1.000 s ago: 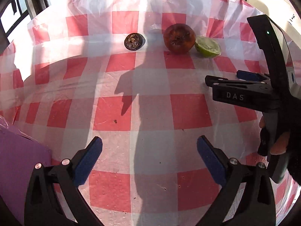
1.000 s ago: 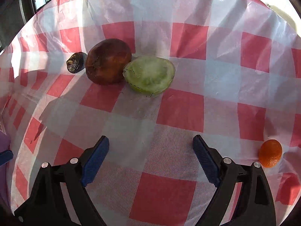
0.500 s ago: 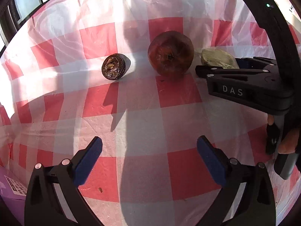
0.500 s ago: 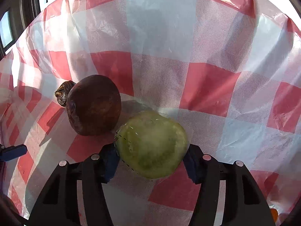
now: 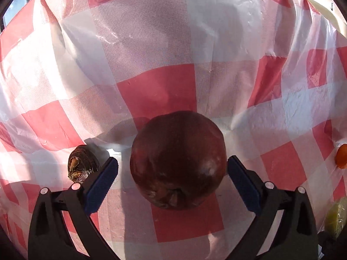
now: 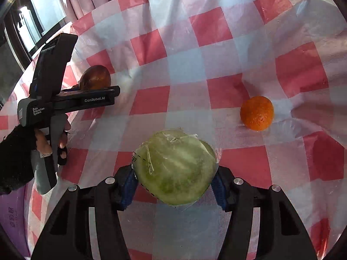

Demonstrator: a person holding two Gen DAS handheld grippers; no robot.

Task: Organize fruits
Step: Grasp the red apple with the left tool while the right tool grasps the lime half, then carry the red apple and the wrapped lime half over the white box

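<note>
Your right gripper [image 6: 175,186] is clamped on the cut green fruit half [image 6: 175,166], wrapped in clear film; both blue pads [image 6: 128,188] press its sides, and it sits in the near middle of that view, over the red-and-white checked tablecloth [image 6: 186,69]. Whether it rests on the cloth or hangs just above it, you cannot tell. To its far right an orange [image 6: 257,113] lies on the cloth, well apart.

Your left gripper [image 5: 172,174] stands with its jaws spread around the big dark red fruit [image 5: 178,160]. The right pad [image 5: 240,182] is at the fruit's side, perhaps touching; the left pad [image 5: 102,183] stands clear of it with a gap. The fruit rests on the cloth. Just beside the left pad, on its outer side, sits a small dark shrivelled fruit [image 5: 81,166]. At the right edge of that view you see the orange [image 5: 341,159] and, nearer, a bit of the green half [image 5: 336,218].
</note>
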